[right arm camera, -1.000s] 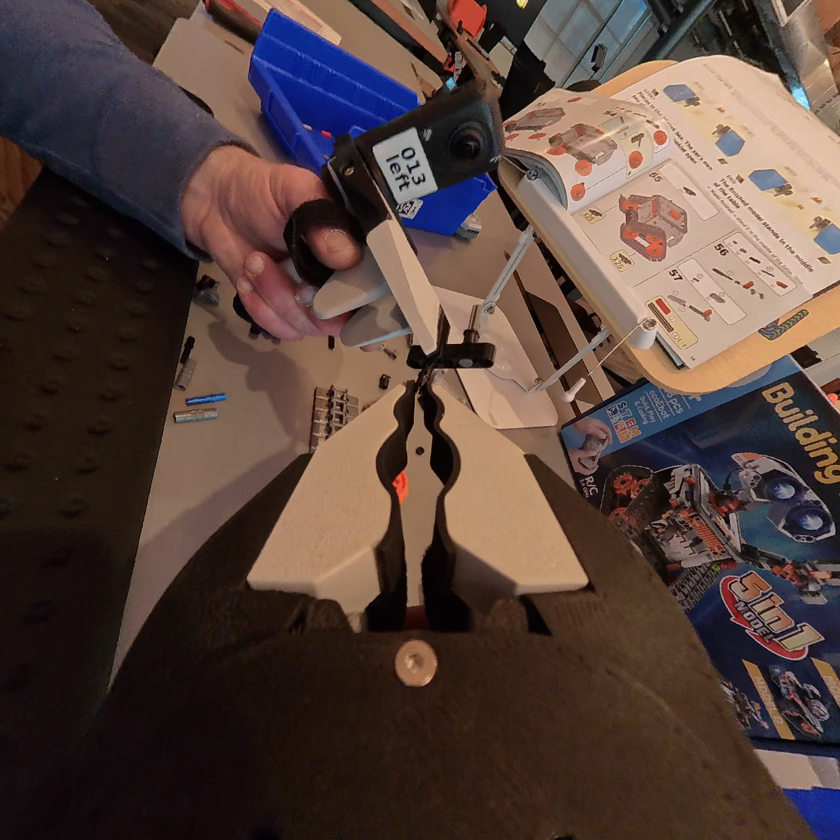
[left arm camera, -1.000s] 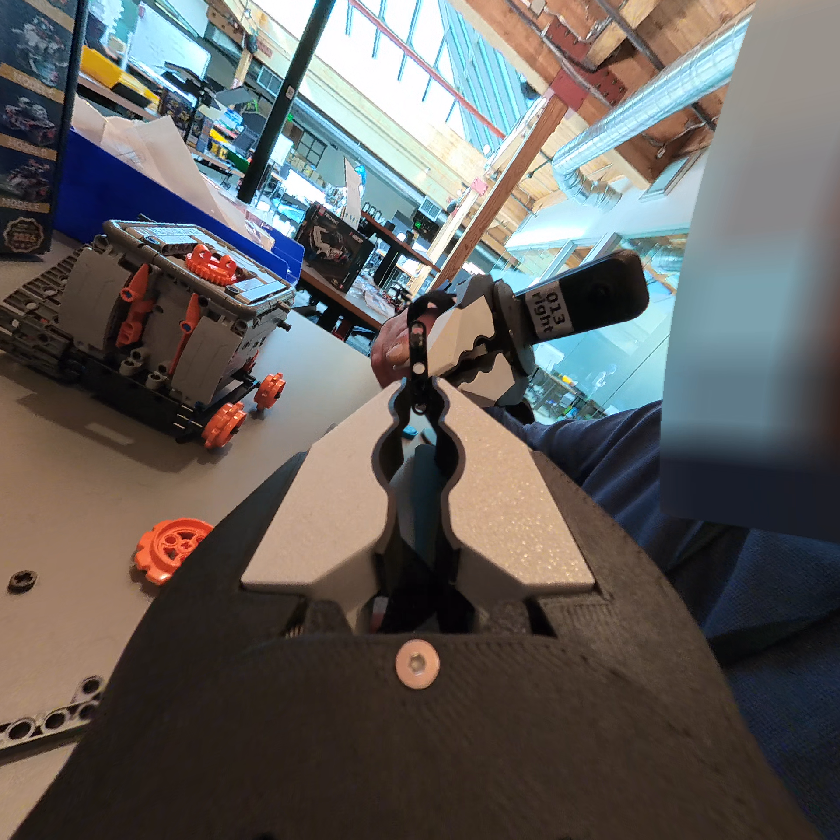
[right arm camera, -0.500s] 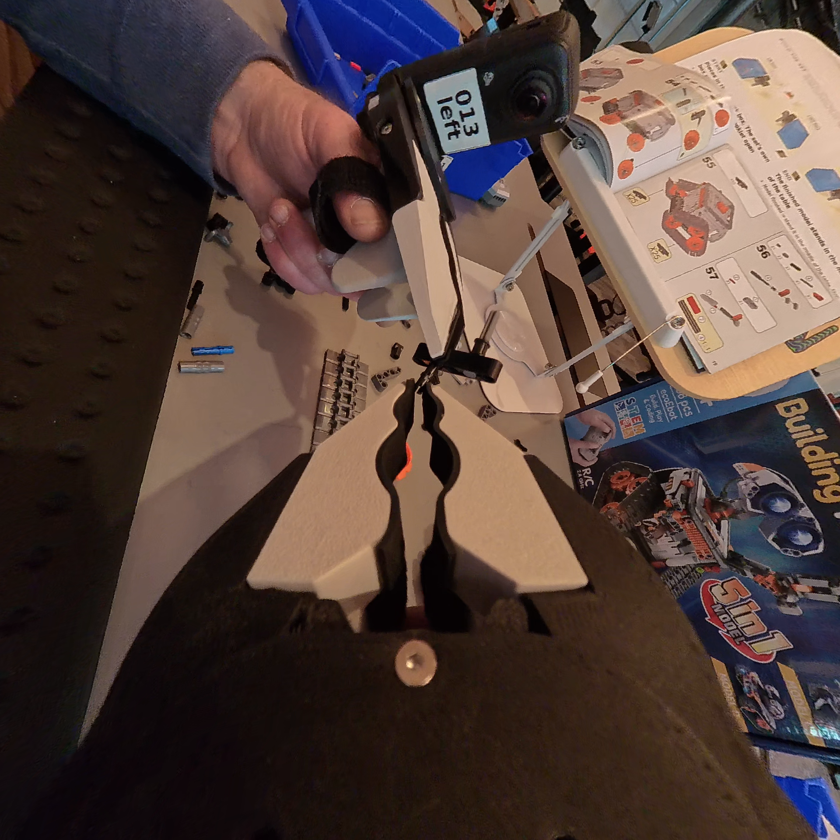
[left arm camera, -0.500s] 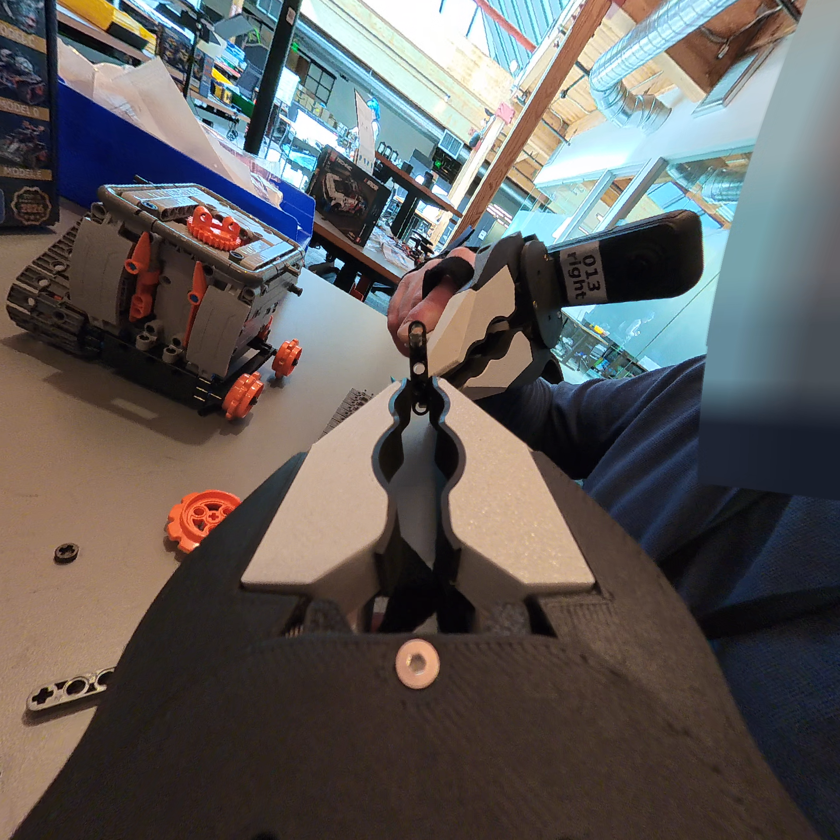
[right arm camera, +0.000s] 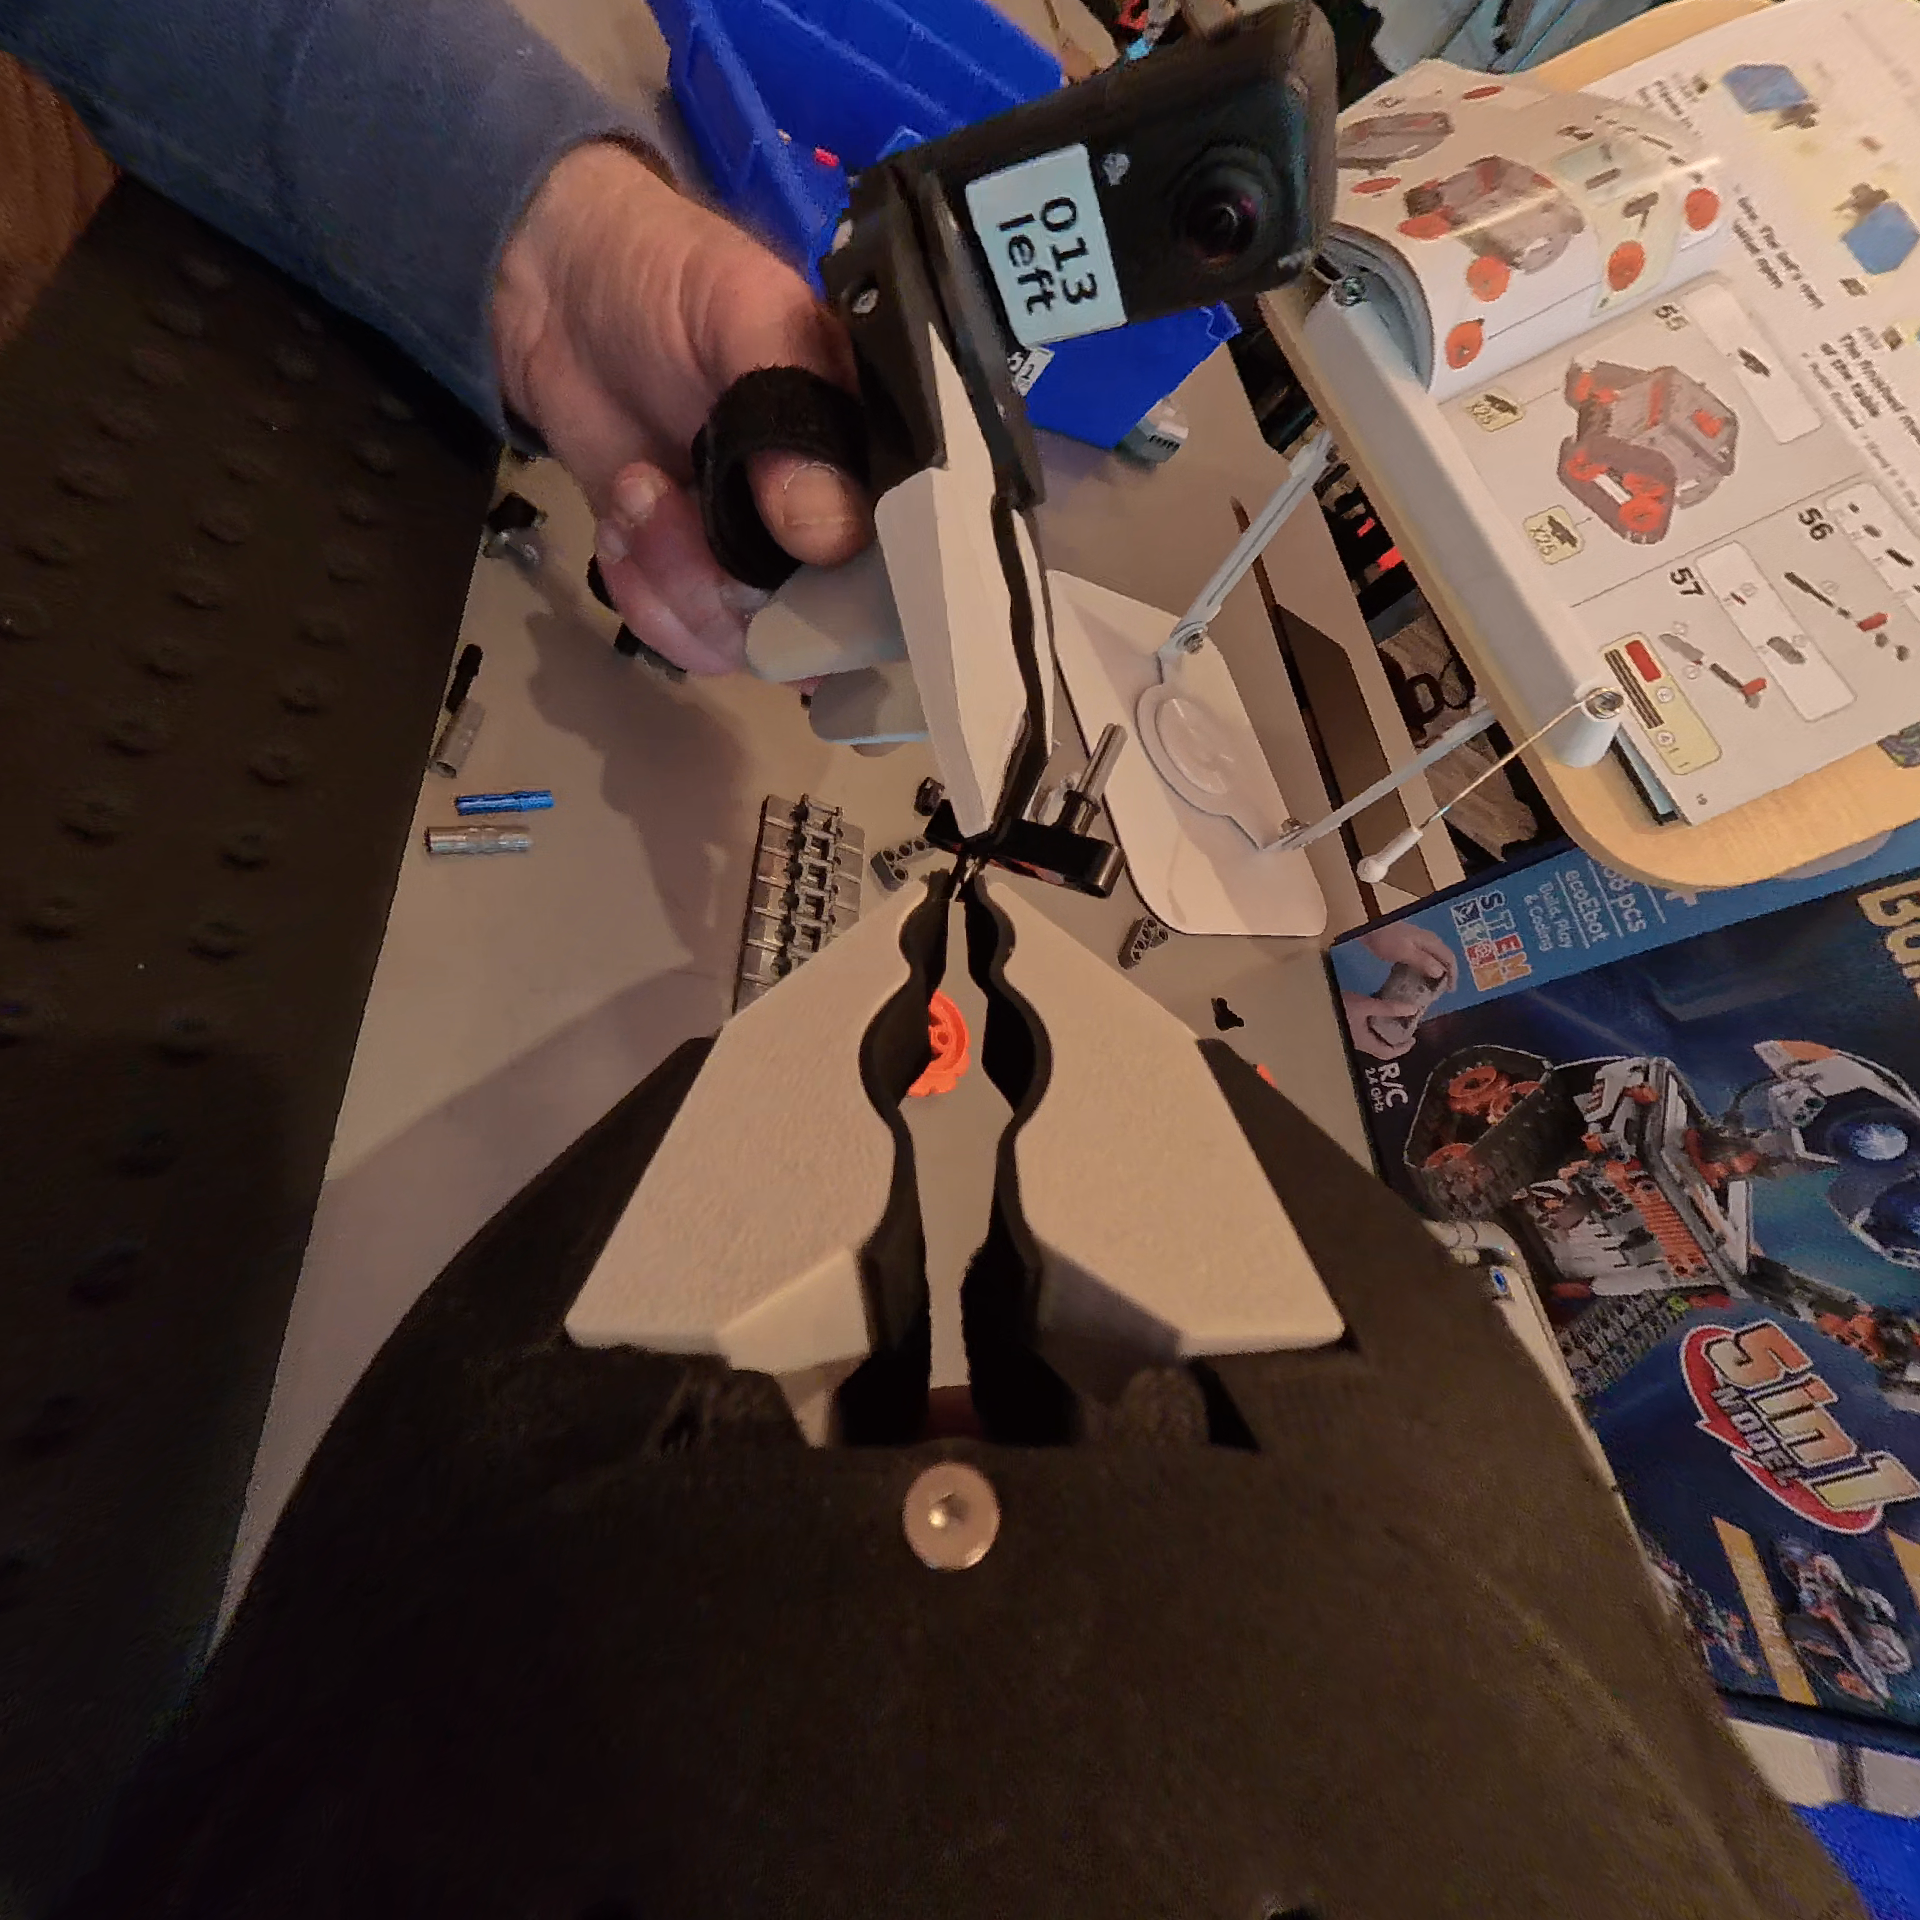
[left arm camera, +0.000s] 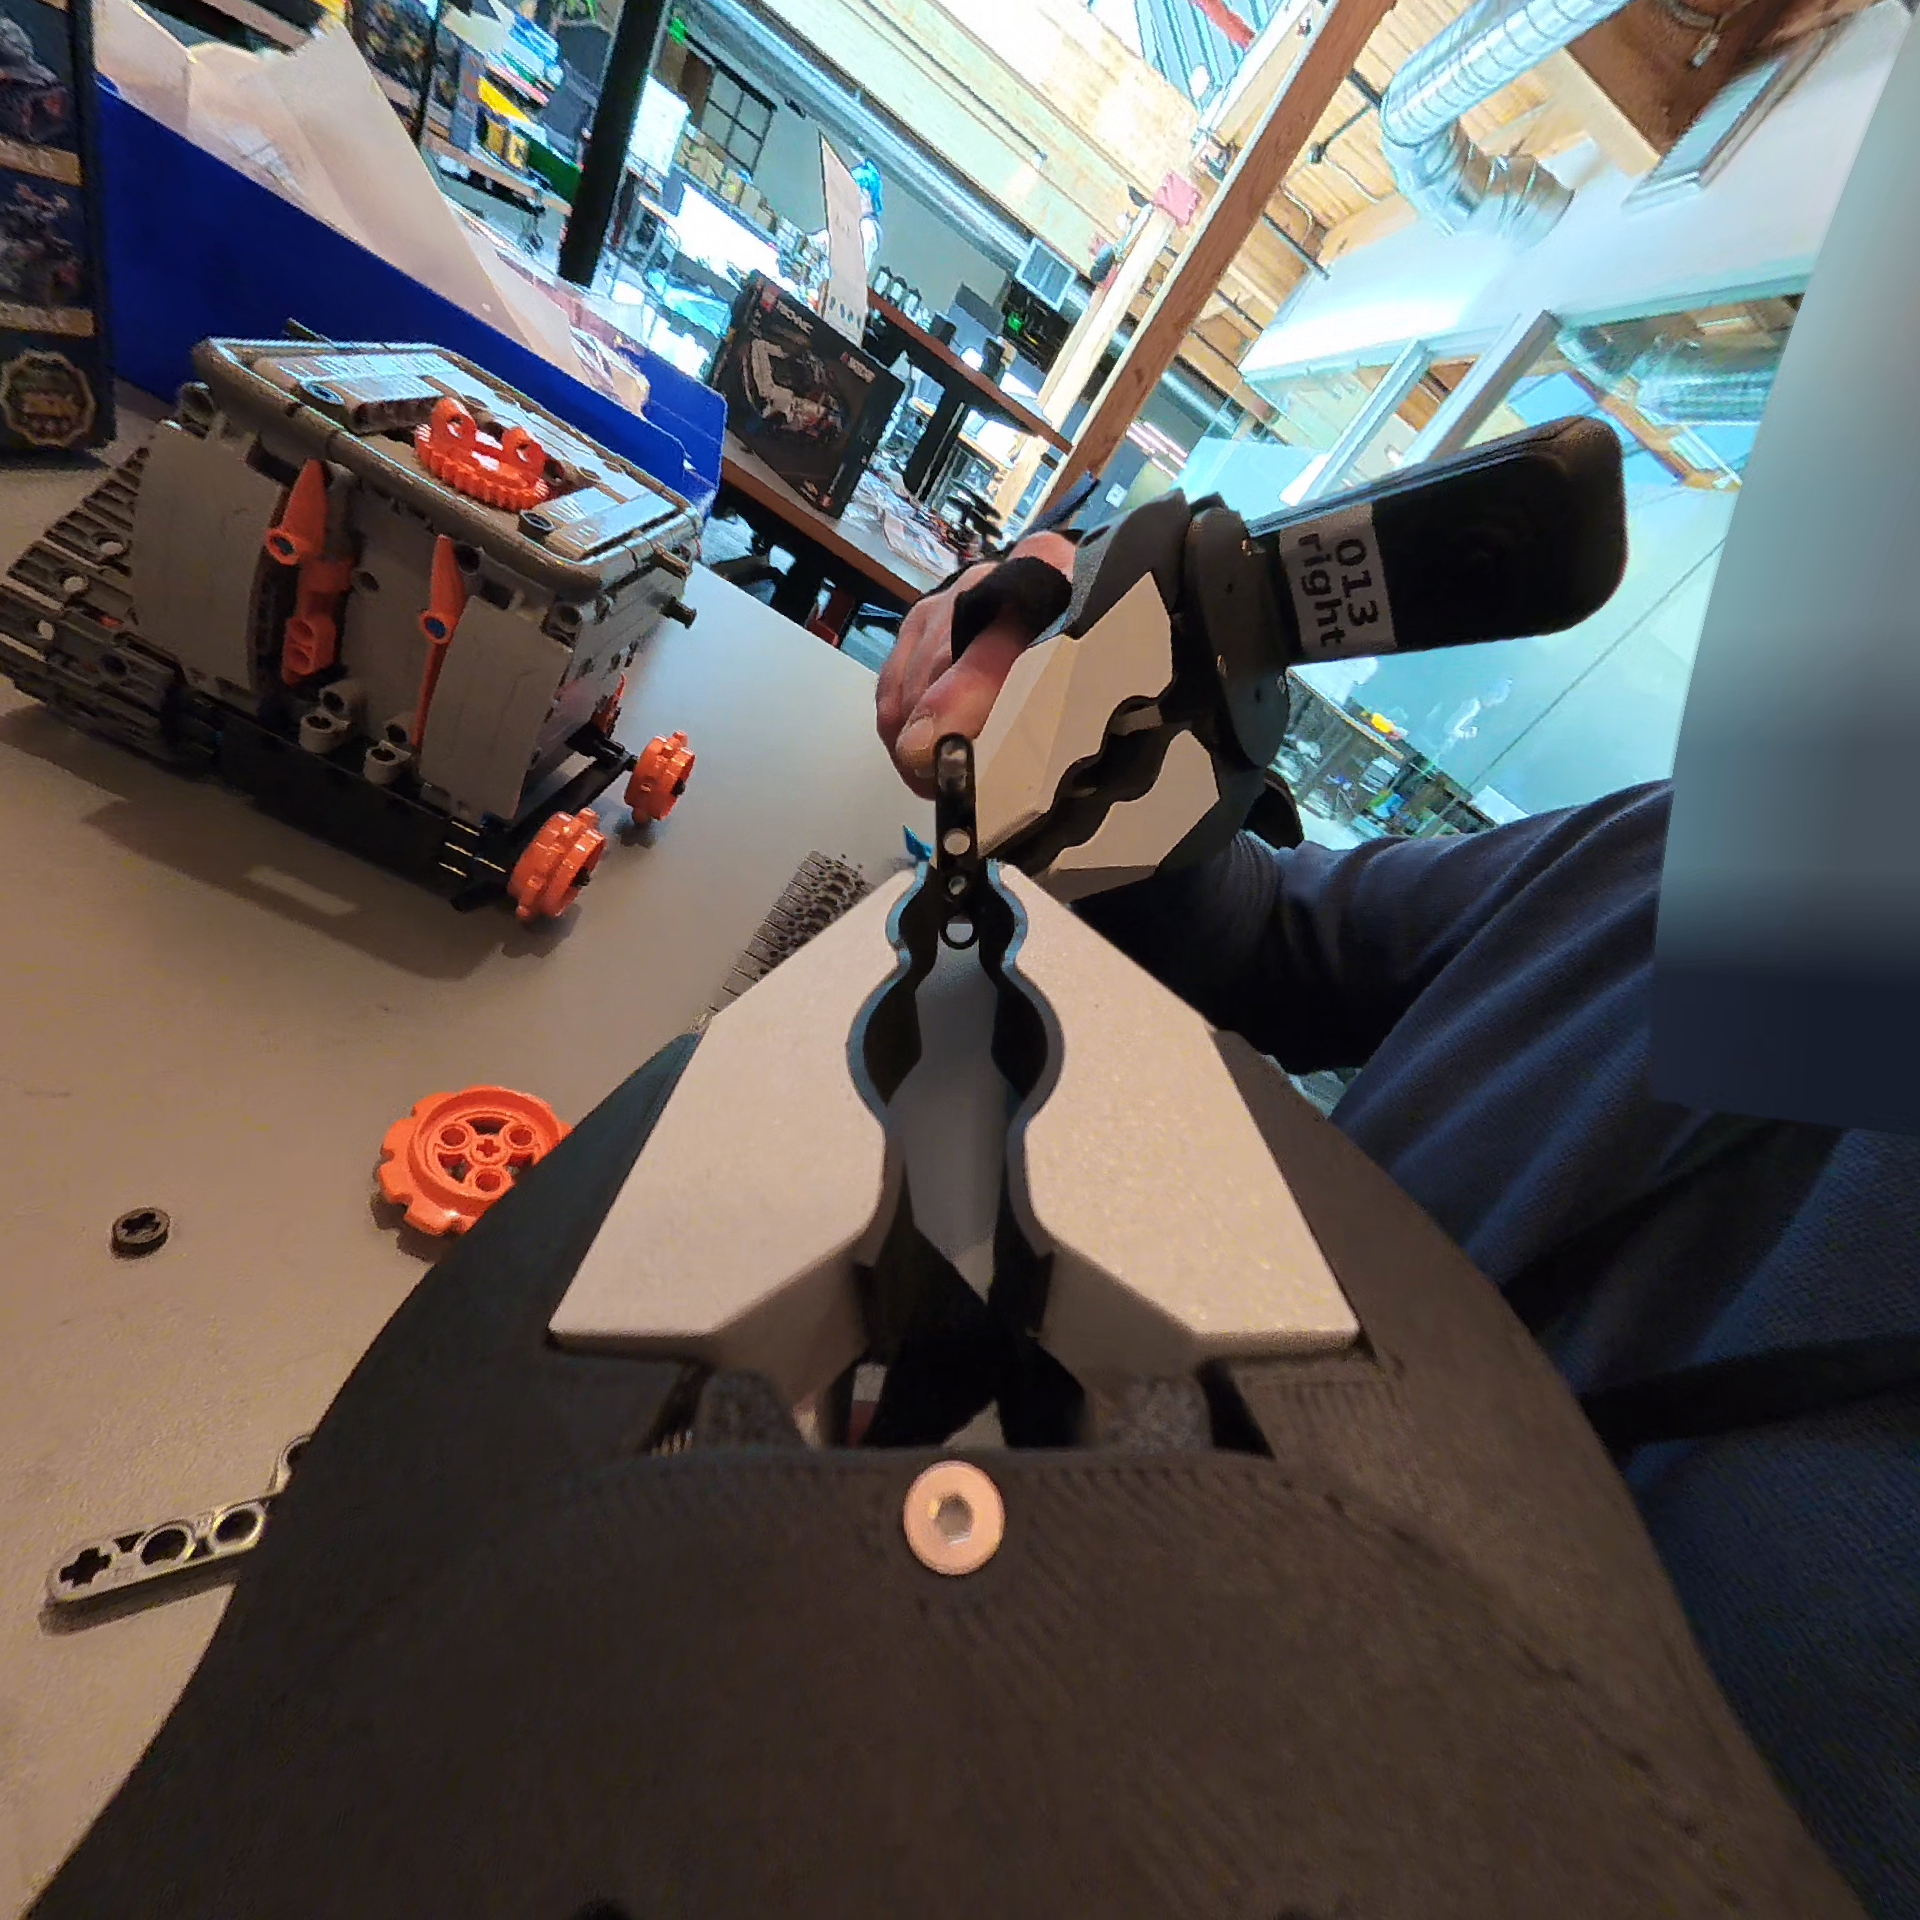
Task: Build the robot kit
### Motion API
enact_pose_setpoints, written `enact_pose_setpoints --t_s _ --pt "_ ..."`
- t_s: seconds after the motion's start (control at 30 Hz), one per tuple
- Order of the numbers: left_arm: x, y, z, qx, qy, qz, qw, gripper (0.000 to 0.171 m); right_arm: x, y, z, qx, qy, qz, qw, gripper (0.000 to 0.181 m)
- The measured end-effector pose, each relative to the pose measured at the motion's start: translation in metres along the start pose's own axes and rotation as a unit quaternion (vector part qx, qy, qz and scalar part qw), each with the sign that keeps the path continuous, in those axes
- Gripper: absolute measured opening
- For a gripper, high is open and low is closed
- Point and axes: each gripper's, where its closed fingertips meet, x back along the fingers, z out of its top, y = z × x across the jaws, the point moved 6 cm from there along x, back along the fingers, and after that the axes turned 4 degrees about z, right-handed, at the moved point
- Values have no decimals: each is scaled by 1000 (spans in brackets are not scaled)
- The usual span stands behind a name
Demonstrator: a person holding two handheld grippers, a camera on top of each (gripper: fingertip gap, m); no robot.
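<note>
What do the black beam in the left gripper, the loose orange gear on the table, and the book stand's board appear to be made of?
Black beam, pinched by the left gripper: likely moulded plastic, semi-gloss, with even round pin holes.
Orange gear: plastic too, uniform colour, crisp moulded teeth and spokes, slight sheen.
Book stand board: looks like light wood or laminate, pale matt face with a rounded edge; grain is not clear enough to settle which.

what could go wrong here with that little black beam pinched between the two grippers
1. The left gripper pinches the black beam only by its lower end, so a sideways push from the right gripper could twist it loose.
2. A grey pin sticks out of the beam; it might pop out.
3. If dropped, it could get lost among the small parts on the table.
</note>
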Motion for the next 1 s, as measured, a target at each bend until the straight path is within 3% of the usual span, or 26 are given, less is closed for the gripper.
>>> enact_pose_setpoints --t_s 0.47,0.6,0.77,0.93,1.0 --pt "3 7 9 -13 46 13 999 7 2 10 5 -82 65 -10 994 1" --pt "18 1 15 -59 25 66 996 22 4 6 -1 -96 31 35 994 1" --pt "50 -5 4 -138 -62 163 975 17 -14 -21 -19 -143 -32 156 977 1" --pt "80 -26 -21 -221 -197 298 908 12 -39 -49 -39 -197 -91 252 943 2" --pt "93 -30 -29 -225 -247 317 888 14 -44 -57 -45 -224 -106 288 925 2"
